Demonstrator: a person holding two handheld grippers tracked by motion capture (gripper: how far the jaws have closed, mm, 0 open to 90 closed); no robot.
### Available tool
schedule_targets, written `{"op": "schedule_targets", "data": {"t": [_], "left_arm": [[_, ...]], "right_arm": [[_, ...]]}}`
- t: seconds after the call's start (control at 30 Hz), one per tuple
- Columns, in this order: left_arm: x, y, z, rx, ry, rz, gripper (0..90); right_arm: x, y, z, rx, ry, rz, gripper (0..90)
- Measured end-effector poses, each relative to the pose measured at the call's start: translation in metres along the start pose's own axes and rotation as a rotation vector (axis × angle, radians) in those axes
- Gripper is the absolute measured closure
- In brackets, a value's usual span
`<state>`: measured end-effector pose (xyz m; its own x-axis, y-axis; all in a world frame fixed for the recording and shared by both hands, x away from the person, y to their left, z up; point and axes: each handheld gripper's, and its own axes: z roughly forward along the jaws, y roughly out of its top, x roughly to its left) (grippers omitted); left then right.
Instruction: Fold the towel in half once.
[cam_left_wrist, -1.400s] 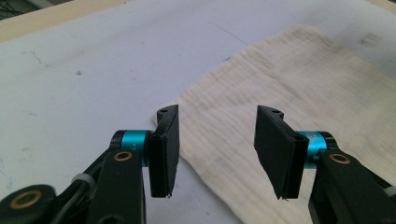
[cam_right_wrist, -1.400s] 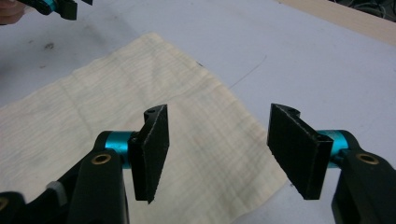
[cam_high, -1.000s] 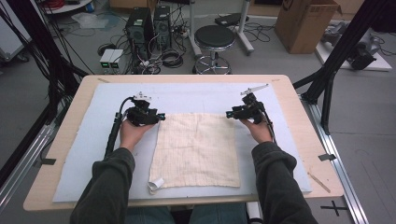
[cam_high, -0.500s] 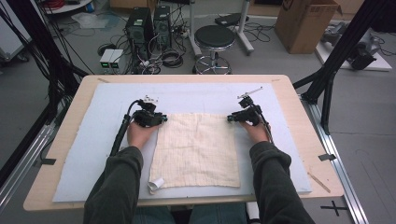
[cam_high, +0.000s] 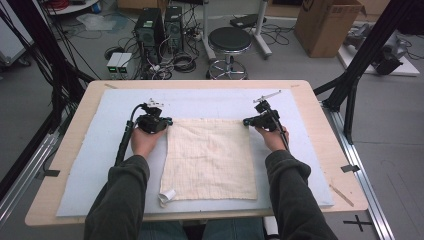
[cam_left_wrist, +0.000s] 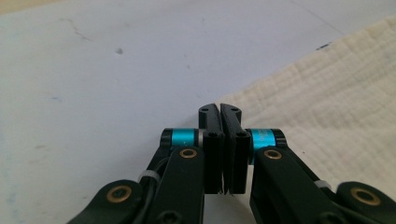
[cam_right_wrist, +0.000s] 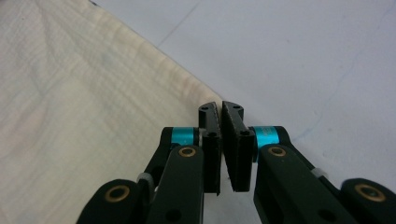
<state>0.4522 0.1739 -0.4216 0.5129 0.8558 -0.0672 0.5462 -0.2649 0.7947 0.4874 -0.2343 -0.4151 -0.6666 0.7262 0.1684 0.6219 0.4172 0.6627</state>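
Note:
A cream square cloth (cam_high: 210, 155) lies flat on the pale blue mat (cam_high: 100, 165). My left gripper (cam_high: 167, 121) sits at its far left corner and my right gripper (cam_high: 246, 121) at its far right corner, each low on the mat. Both pairs of jaws have just been closing. In the left gripper view the jaws (cam_left_wrist: 219, 109) stand together on the tip of the cloth (cam_left_wrist: 327, 93). In the right gripper view the jaws (cam_right_wrist: 221, 108) pinch the corner of the cloth (cam_right_wrist: 70, 93) with a thin wedge of gap. The cloth's near left corner (cam_high: 166, 196) is curled over.
The mat covers most of the wooden table (cam_high: 320, 100). A small strip lies on the table's near right edge (cam_high: 341, 195). Beyond the table stand a stool (cam_high: 229, 42), computer towers (cam_high: 160, 25) and a cardboard box (cam_high: 327, 25).
Both pairs of jaws have come together at the cloth's far corners. The hands have hardly moved and the cloth lies as before.

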Motion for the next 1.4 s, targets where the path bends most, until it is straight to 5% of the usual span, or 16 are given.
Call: {"op": "schedule_targets", "data": {"t": [0.23, 0.43, 0.57, 0.67, 1.03, 1.4], "left_arm": [[0.01, 0.01, -0.018, -0.031, 0.018, 0.015, 87.5], [0.01, 0.011, -0.024, -0.066, -0.012, 0.002, 87.5], [0.002, 0.013, -0.027, -0.06, -0.033, 0.034, 87.4], [-0.004, 0.013, -0.033, -0.022, -0.017, 0.097, 87.5], [-0.01, -0.004, -0.062, -0.069, -0.051, 0.099, 87.5], [-0.021, -0.028, -0.083, -0.088, -0.108, 0.147, 87.4]], "right_arm": [[0.014, 0.026, -0.006, -0.044, -0.004, -0.055, 86.2], [0.01, 0.028, -0.016, -0.073, 0.003, -0.028, 86.2], [0.01, 0.027, -0.024, -0.092, 0.021, -0.03, 86.2], [0.011, 0.026, -0.032, -0.116, 0.046, -0.032, 86.2], [0.028, 0.016, -0.045, -0.124, 0.098, -0.077, 86.2], [0.045, -0.002, -0.061, -0.128, 0.155, -0.131, 86.2]]}}
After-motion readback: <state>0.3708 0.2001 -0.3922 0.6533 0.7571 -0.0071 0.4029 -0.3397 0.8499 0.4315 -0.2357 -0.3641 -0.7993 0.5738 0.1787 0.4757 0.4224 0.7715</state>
